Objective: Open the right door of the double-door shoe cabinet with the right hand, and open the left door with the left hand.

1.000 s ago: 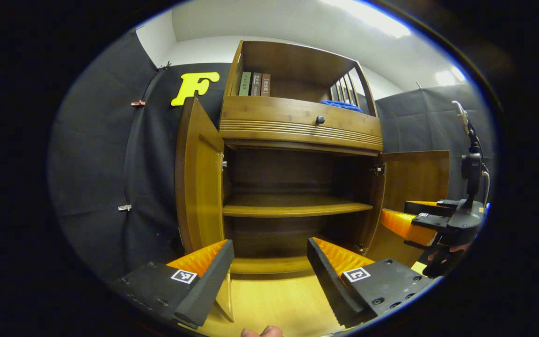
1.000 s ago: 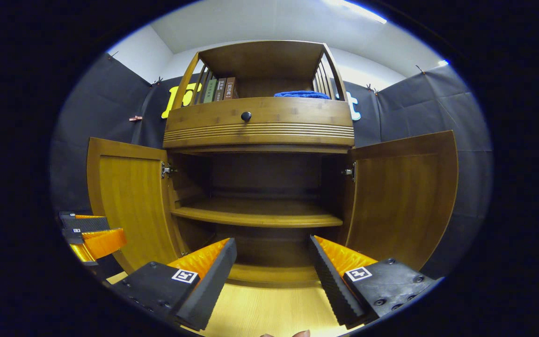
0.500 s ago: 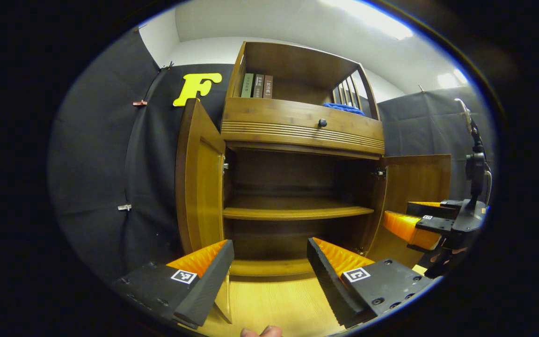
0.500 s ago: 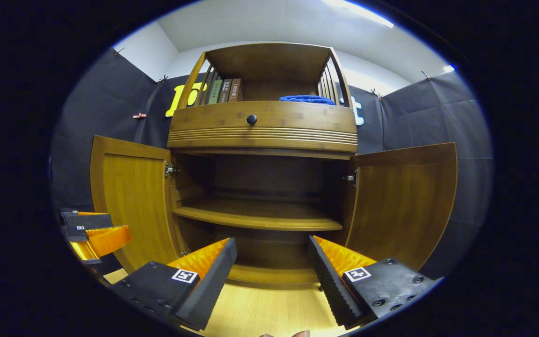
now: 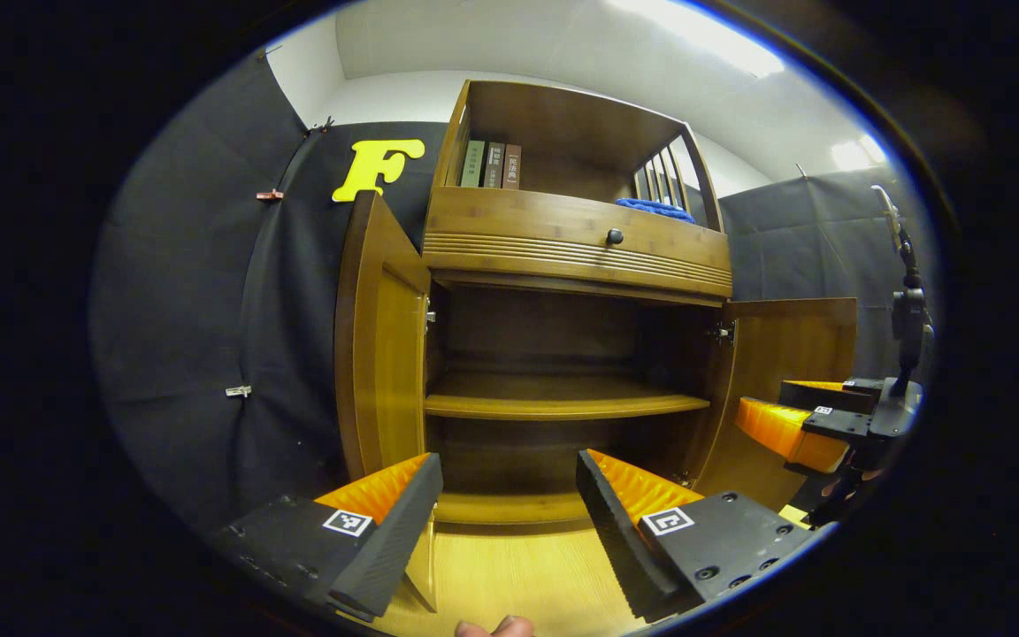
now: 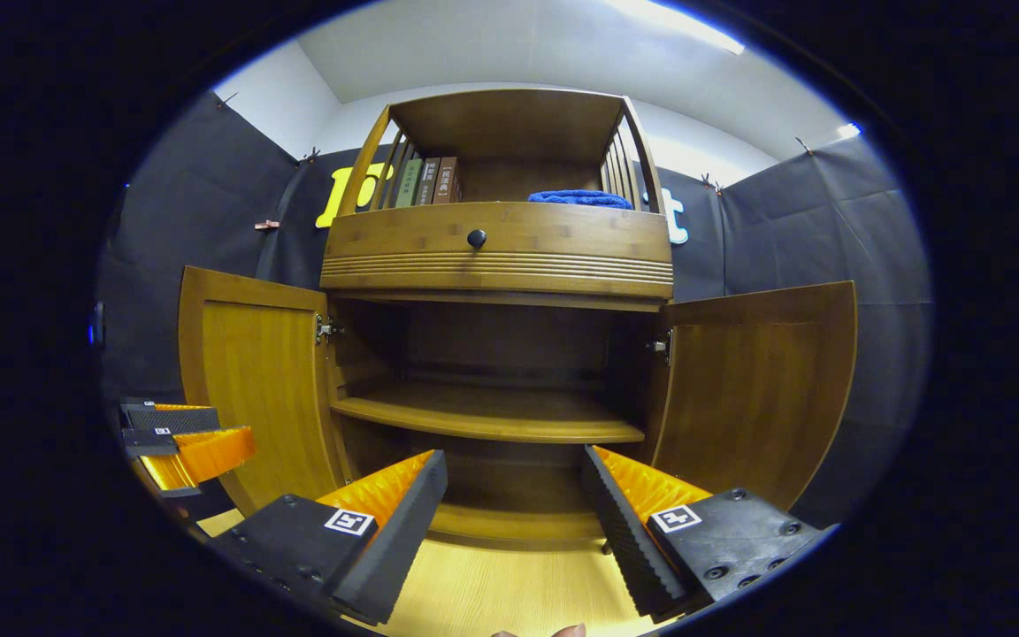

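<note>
The wooden shoe cabinet (image 6: 496, 252) stands ahead with both lower doors swung wide. Its left door (image 6: 253, 380) and right door (image 6: 757, 389) hang open, showing a bare inner shelf (image 6: 487, 416). In the left gripper view the left door (image 5: 377, 336) is seen edge-on and the right door (image 5: 784, 363) angles outward. My left gripper (image 5: 508, 482) is open and holds nothing, a short way in front of the cabinet's base. My right gripper (image 6: 514, 478) is open too, centred before the opening. The right gripper (image 5: 806, 425) also shows at the right of the left gripper view, the left gripper (image 6: 182, 438) at the left of the right gripper view.
A drawer with a dark knob (image 6: 477, 237) sits above the doors. On the top shelf stand books (image 6: 425, 181) and a folded blue cloth (image 6: 578, 197). Light wood flooring (image 6: 509, 588) runs up to the cabinet. Black cloth walls close in both sides.
Both grippers have drawn back slightly and tilted down a little, so the cabinet sits lower in both views. Doors stay open; both grippers stay open.
</note>
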Demonstrator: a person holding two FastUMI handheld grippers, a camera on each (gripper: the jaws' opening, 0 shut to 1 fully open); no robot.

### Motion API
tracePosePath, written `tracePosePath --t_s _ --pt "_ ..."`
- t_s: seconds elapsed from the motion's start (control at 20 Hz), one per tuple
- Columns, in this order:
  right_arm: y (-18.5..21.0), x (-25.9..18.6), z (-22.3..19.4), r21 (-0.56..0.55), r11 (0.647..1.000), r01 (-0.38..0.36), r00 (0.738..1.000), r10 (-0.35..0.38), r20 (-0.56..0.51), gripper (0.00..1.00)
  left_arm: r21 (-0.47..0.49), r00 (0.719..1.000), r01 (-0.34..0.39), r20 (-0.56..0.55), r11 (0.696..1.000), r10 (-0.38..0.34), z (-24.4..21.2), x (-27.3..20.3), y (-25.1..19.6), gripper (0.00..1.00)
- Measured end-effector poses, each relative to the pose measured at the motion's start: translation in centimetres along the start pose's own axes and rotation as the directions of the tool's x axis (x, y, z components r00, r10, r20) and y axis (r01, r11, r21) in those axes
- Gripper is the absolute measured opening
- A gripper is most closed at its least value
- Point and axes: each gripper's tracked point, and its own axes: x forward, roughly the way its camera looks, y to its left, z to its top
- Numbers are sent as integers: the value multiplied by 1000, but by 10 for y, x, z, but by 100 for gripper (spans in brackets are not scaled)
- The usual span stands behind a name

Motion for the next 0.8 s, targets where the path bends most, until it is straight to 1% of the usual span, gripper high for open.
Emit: tracePosePath --t_s 0.05,0.1,0.35,0.4,0.45,0.55,0.6,0.65,0.8 --pt "0 -1 0 -1 1000 1 1000 -1 -1 98 2 1000 -2 -1 1000 2 0 0 0 95" --pt "-1 -2 0 -2 1000 1 1000 -1 0 98 1 1000 -1 2 1000 1 1 -1 -1 93" --pt "-4 -4 3 6 1000 2 1000 -2 3 98 14 1000 -1 1 1000 1 2 -6 -4 93" --pt "-4 -4 3 7 1000 2 1000 -2 4 98 14 1000 -2 3 1000 2 3 -6 -4 95" --pt "-3 -4 4 7 1000 0 1000 0 6 98 15 1000 -2 2 1000 2 4 -7 -5 95" --pt "-3 -4 4 8 1000 -5 1000 5 6 98 20 1000 -6 4 1000 6 5 -8 -4 95" --pt "-3 -3 4 9 1000 -8 1000 8 4 98 24 1000 -9 2 1000 8 5 -9 -5 93" --pt "-2 -3 5 10 1000 -10 1000 10 4 98 27 1000 -12 4 1000 12 6 -10 -5 95" --pt "-4 -4 8 7 1000 -15 1000 15 8 98 26 1000 -19 3 999 19 7 -9 -5 95"
